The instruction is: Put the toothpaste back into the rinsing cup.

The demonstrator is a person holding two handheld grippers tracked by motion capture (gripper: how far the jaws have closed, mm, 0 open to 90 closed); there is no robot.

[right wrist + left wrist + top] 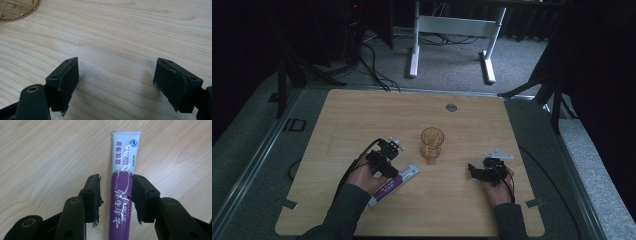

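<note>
Toothpaste tube (123, 195), flat, glossy plastic

The high view is dim and soft, its surroundings sinking into near black beyond the table (362, 115) edges. Both gripper views are bright and sharp, the wood grain crisp. A white glare streak crosses the glossy toothpaste tube (123, 182); shadows stay soft.

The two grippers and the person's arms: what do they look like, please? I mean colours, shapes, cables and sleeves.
The left gripper and the right gripper are black, each with two blocky jaws carrying flat dark pads, worn and frayed at the edges. Brass-coloured rivets sit in the jaw links. A black cable trails from each. The right gripper carries a grey three-cornered plate. Both forearms wear dark grey sleeves.
</note>
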